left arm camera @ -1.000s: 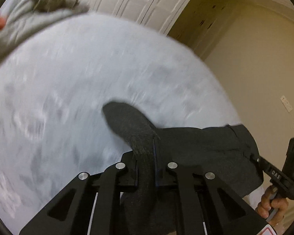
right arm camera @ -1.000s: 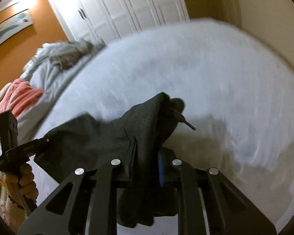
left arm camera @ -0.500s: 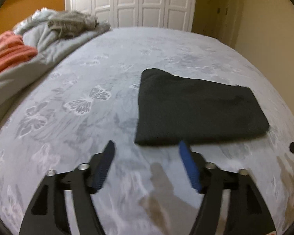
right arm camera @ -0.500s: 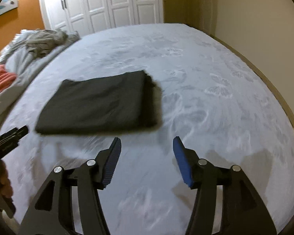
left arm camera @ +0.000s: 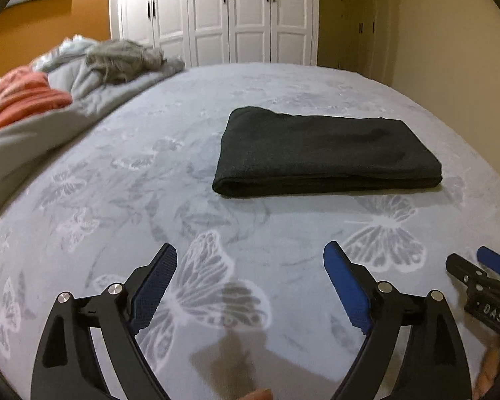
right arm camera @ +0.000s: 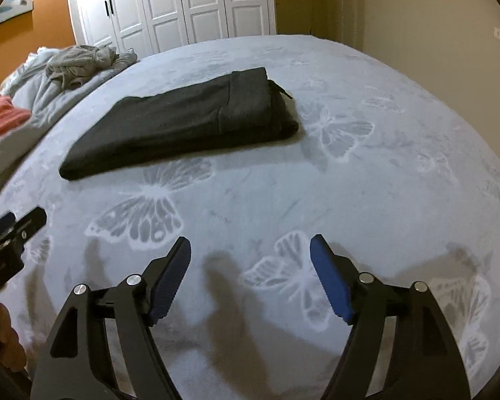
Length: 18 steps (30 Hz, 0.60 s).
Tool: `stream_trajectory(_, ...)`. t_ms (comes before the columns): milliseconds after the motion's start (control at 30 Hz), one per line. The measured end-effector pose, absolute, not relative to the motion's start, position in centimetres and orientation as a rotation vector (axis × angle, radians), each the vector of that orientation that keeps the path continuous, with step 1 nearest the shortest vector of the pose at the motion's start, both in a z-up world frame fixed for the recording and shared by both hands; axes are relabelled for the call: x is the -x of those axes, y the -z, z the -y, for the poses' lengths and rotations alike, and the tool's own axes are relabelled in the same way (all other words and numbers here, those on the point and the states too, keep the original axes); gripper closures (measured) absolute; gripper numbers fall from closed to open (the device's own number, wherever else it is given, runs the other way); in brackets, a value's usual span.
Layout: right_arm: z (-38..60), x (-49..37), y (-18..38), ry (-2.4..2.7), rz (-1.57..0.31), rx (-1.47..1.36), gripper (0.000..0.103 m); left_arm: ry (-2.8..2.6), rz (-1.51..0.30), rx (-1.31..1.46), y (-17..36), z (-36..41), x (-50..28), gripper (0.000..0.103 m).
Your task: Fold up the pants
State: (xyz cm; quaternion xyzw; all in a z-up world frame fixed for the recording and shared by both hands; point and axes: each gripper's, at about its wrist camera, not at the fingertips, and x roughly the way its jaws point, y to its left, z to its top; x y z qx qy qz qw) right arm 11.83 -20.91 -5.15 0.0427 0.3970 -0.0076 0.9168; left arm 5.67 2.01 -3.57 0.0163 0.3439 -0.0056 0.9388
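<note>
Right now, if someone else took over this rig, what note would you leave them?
Left tongs: open, holding nothing, above the bed, short of the pants.
Right tongs: open, holding nothing, also short of the pants.
Pants: dark, folded into a flat rectangle on the bed, touched by neither tongs; a drawstring end sticks out at the far right corner in the right view.
Done: the fold looks finished.
Left: probably nothing, perhaps tuck in that drawstring.
</note>
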Motion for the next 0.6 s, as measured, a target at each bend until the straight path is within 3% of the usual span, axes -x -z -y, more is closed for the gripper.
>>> stream_trajectory(600,20.2,-11.8,5.4,0.017,-0.816,-0.041,0.031,-0.013,-0.715,-0.096,4.1,-0.8,-5.7,0.016)
